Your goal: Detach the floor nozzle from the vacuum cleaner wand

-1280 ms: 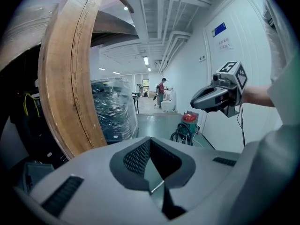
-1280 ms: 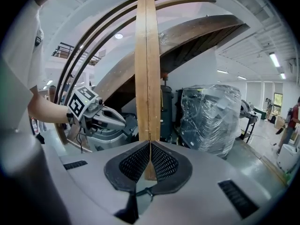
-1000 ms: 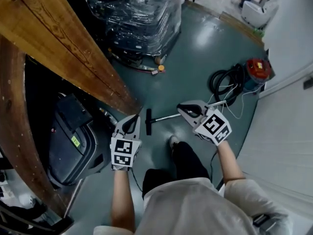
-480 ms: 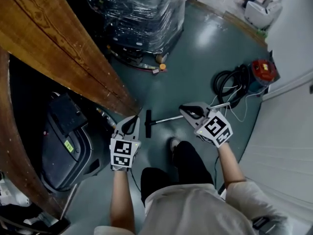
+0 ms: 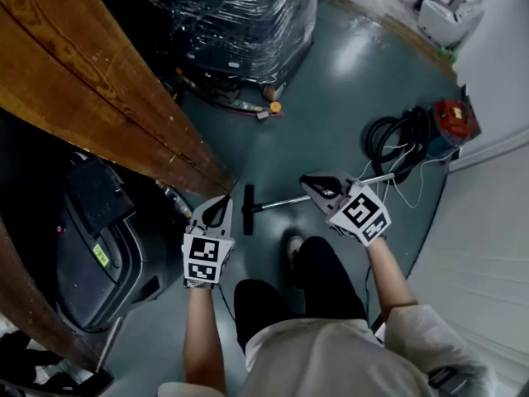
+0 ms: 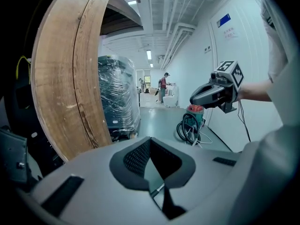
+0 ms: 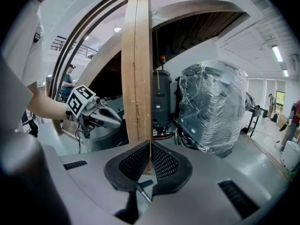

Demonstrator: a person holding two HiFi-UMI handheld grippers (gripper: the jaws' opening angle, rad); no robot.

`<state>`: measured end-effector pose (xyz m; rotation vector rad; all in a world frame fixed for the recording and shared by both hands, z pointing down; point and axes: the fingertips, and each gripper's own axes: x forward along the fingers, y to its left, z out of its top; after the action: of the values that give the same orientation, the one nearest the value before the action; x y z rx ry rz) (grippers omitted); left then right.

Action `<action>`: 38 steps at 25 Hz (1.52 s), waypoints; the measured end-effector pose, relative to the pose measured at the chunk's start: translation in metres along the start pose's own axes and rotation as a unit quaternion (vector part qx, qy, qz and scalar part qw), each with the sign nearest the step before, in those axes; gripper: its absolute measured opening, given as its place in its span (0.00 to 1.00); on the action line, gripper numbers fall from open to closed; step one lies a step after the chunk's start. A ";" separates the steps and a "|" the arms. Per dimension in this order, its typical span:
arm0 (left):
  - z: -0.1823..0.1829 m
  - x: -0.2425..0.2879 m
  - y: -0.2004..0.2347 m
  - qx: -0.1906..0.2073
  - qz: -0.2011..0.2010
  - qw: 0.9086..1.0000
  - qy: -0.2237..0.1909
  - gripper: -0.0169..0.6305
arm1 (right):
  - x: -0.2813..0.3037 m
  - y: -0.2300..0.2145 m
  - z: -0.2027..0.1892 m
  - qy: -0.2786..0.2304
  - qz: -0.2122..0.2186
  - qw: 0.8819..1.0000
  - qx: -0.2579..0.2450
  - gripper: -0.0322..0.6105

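**Grippers both shut and empty, nozzle on the wand on the floor**

Teal floor fills the middle of the head view. A broad curved wooden beam crosses its left side, with a dark floor machine under it. A pallet load wrapped in clear film stands at the top. At the right edge, by the white wall, sits the red vacuum cleaner with its black hose coiled beside it.

The silver wand lies flat on the floor in front of the person's shoe. The black floor nozzle sits crosswise on its left end.

The left gripper hangs in the air just left of the nozzle, and the right gripper covers part of the wand from this angle.

In the left gripper view the jaws of the left gripper meet in a closed seam with nothing between them. The right gripper view shows the same for the right gripper: pads together, holding nothing. Both views show the wand and nozzle small and well below the jaws.
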<state>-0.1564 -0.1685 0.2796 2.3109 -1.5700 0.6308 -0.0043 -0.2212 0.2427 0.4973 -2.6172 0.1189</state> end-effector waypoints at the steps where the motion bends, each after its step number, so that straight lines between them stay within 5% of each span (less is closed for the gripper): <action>1: -0.005 0.006 0.001 0.002 -0.002 1.000 0.000 0.03 | 0.006 -0.004 -0.005 0.001 0.000 1.000 -0.001 0.10; 10: -0.066 0.059 0.021 0.046 0.001 0.999 0.003 0.02 | 0.068 -0.025 -0.055 -0.015 0.003 1.000 -0.019 0.10; 29: -0.233 0.152 0.036 0.031 0.013 0.999 -0.019 0.03 | 0.178 -0.041 -0.234 -0.035 0.007 0.999 0.004 0.10; 38: -0.282 0.163 0.033 0.033 0.013 0.999 -0.018 0.03 | 0.192 -0.024 -0.287 -0.022 0.009 1.000 -0.015 0.10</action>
<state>-0.1916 -0.1838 0.6048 2.3651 -1.6217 0.6613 -0.0289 -0.2581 0.5863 0.4713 -2.6620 0.0741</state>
